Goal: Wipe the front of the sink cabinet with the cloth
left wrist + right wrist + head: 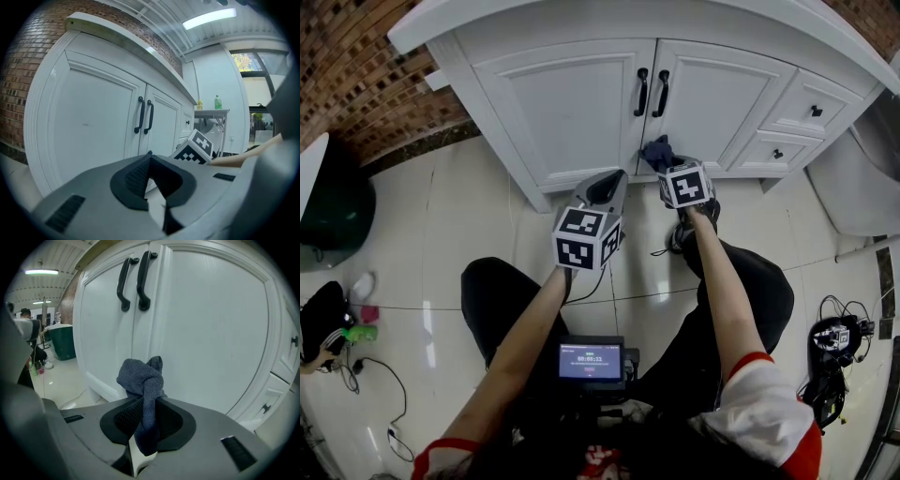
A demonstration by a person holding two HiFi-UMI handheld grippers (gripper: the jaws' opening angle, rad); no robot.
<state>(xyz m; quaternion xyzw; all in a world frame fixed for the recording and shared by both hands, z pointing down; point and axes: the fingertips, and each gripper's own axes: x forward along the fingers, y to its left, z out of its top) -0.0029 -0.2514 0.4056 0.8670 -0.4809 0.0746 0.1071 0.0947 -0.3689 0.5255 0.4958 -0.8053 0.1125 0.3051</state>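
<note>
Nearest, the left tool (609,180) is shut and empty, while at 1 o'clock the right tool (664,165) pinches the cloth (656,152) low by the sink cabinet (572,103) door, so next it likely needs to press and rub.

— Where does my head view look from?

— From above, steeply down on the sink cabinet (581,103) front and the floor.

— And the gripper views?

— I see the left gripper (614,180) camera low, looking up and obliquely along the doors. The right gripper (664,167) camera is close to them, its cloth (143,380) in the foreground. All three share the black door handles (652,92).
</note>
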